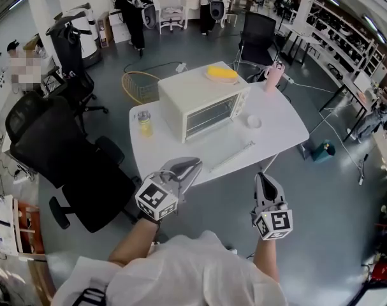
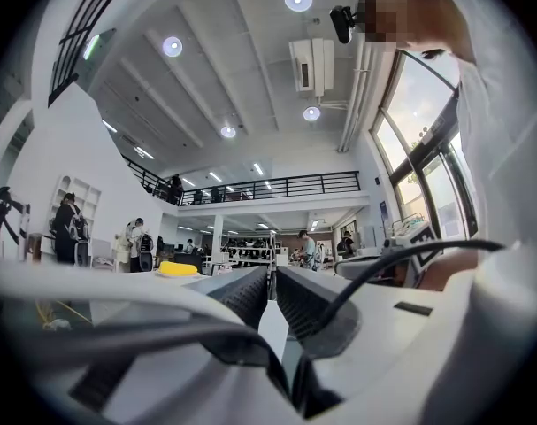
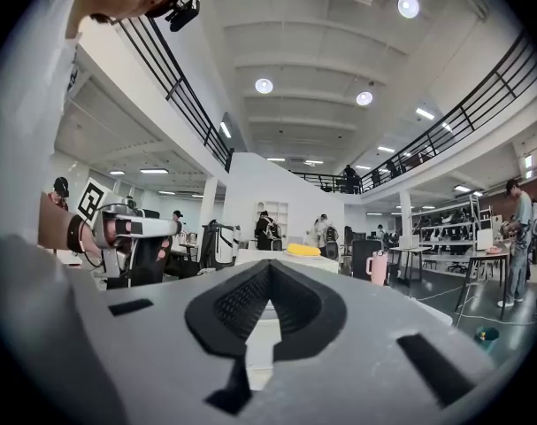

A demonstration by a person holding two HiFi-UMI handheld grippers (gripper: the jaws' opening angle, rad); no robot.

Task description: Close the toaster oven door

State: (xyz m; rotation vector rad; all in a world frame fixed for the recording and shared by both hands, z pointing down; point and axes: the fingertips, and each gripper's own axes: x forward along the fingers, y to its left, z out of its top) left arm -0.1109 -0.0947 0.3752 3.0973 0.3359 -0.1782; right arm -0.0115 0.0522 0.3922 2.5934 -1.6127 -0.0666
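Both the left gripper and right gripper are closed, empty. The toaster oven sits at twelve o'clock: stiff hinged door, probably light; push its top edge.

White toaster oven, door shut

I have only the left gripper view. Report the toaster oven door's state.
Observer: In the head view the toaster oven has its door looking shut, flush with the front.
Operator: Give me the right gripper.
Observer: The right gripper has its fingers together, empty, near the table edge closest to the person.
Operator: Report anything in front of the door.
Observer: A long white strip lies on the table there.
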